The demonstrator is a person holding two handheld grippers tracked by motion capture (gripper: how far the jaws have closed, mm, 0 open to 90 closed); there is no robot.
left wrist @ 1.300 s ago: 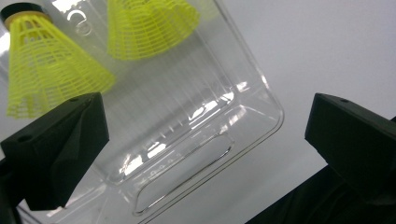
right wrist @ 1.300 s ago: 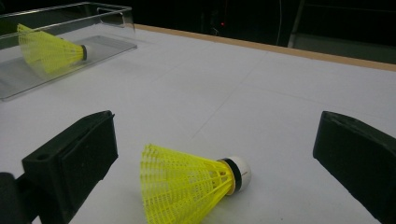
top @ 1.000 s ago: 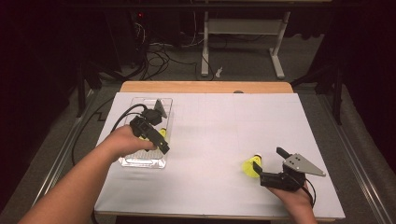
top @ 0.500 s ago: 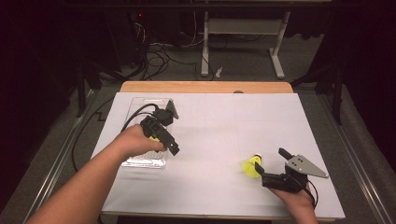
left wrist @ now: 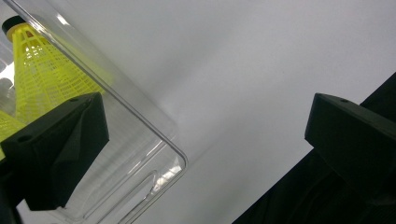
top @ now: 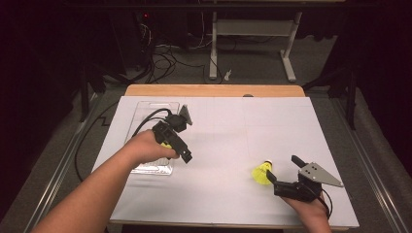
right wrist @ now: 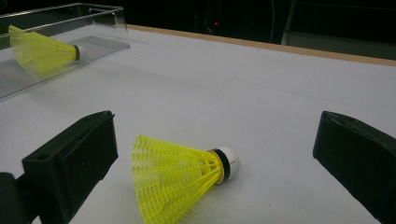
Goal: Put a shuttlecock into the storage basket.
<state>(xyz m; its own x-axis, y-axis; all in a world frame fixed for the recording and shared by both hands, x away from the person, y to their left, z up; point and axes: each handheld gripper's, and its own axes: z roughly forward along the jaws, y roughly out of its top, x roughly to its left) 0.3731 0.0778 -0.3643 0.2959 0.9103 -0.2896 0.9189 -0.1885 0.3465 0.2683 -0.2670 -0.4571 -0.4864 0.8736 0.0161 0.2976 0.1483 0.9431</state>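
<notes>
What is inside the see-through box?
A yellow shuttlecock lies on its side inside the clear plastic box. The left gripper's jaw covers part of the box, so more may be hidden.

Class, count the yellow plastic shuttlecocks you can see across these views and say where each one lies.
2. One yellow plastic shuttlecock lies on the white table between the right gripper's open jaws; another lies inside the clear plastic tray. More may be hidden behind the left hand.

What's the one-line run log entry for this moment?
left hand-held gripper: open, by tray | right hand-held gripper: open, around shuttlecock lying on table | another shuttlecock in tray
</notes>
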